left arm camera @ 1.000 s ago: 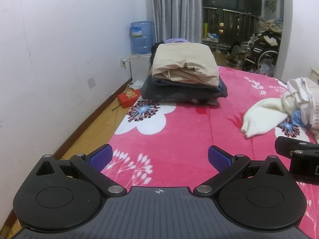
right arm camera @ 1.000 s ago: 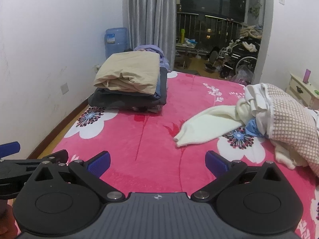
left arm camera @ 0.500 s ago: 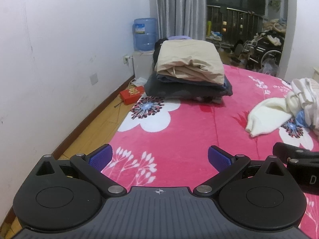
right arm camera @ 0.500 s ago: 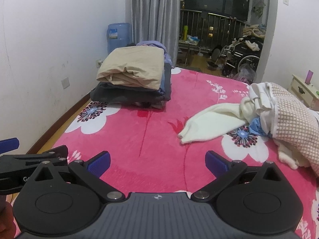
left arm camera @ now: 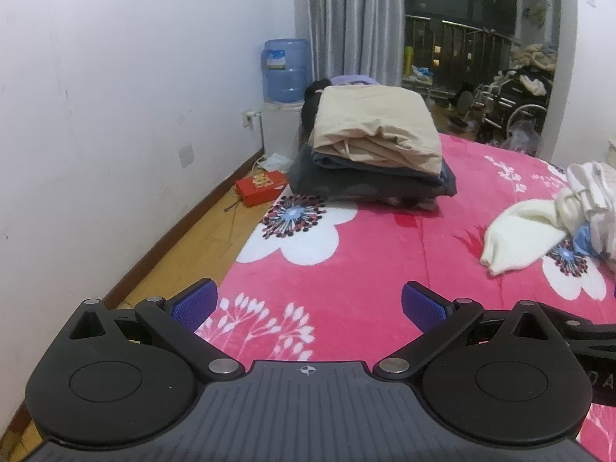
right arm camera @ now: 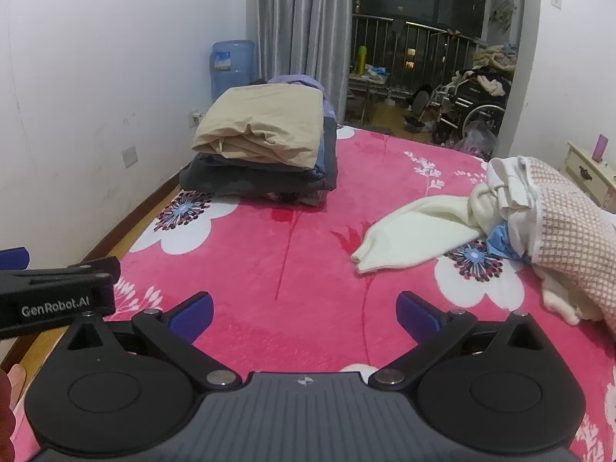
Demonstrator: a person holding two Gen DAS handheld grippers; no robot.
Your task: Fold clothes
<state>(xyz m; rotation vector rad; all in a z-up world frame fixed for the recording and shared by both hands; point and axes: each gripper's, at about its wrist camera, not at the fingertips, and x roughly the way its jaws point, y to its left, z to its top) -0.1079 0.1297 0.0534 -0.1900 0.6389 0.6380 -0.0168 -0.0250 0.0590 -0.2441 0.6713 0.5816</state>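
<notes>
- Cream sweater (right arm camera: 415, 235) sprawls unfolded on the pink floral blanket (right arm camera: 308, 269), one sleeve stretched toward the middle of the bed, well ahead of the right gripper (right arm camera: 304, 313) and off to its right.
- Behind that sweater sits a rumpled heap of unfolded clothes (right arm camera: 554, 231), with a waffle-knit piece on top and a scrap of blue poking out.
- Right gripper hangs above the blanket with jaws spread wide, nothing between its blue pads (right arm camera: 190, 313).
- Left gripper (left arm camera: 310, 304) is likewise wide open and empty, hovering near the bed's left edge; from here the sweater (left arm camera: 519, 235) lies far ahead to its right.
- Over at the far left of the bed, a folded stack (right arm camera: 265, 154) stands neat, tan garment on top, dark grey layers beneath.
- Beyond it, a blue water jug (left arm camera: 285, 71) against the white wall, and a red box (left arm camera: 261, 188) on the wooden floor.
</notes>
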